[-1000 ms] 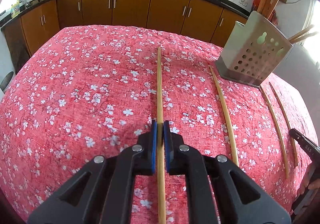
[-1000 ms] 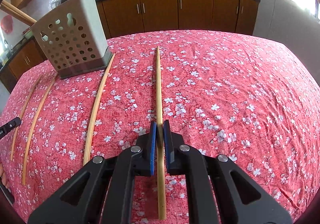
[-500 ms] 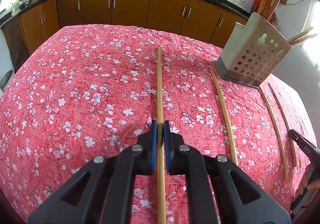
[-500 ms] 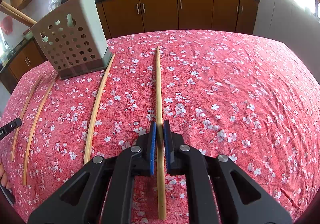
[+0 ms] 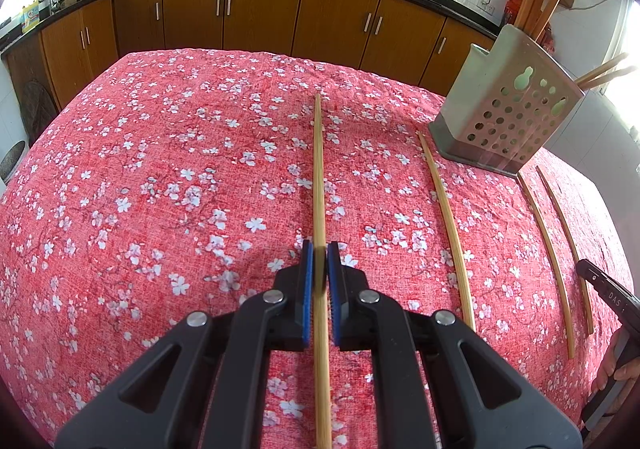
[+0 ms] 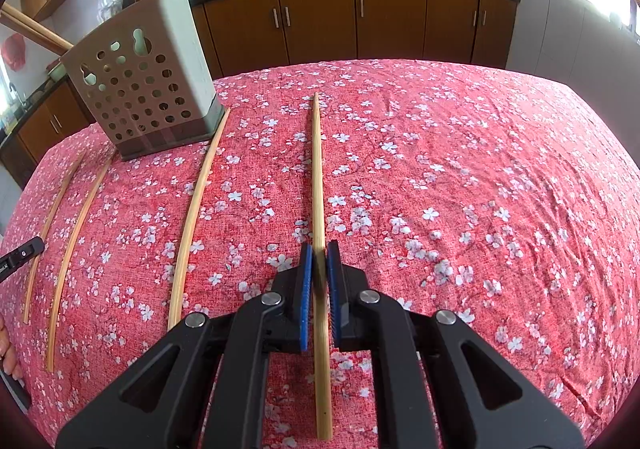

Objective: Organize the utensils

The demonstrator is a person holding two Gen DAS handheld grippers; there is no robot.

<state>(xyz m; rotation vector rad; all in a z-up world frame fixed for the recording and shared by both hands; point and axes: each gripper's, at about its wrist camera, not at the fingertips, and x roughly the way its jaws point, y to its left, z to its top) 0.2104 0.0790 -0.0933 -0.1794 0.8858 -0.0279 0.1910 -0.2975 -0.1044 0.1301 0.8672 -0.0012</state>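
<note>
Both views show a red flowered tablecloth point(image 5: 160, 189) with several bamboo chopsticks on it. My left gripper point(image 5: 319, 249) is shut on one chopstick point(image 5: 318, 169) that runs straight ahead along the cloth. My right gripper point(image 6: 318, 249) is shut on another chopstick point(image 6: 317, 169) in the same way. A perforated grey utensil holder point(image 5: 508, 117) with several chopsticks in it stands upright at the far right of the left wrist view. In the right wrist view this holder point(image 6: 144, 89) is at the far left. Loose chopsticks point(image 5: 446, 225) point(image 6: 196, 209) lie between the grippers.
The right gripper's tip point(image 5: 608, 293) and a hand point(image 5: 616, 365) show at the left wrist view's right edge. The left gripper's tip point(image 6: 20, 255) shows at the right wrist view's left edge. Brown kitchen cabinets point(image 5: 260, 13) with woks on the counter stand behind the table.
</note>
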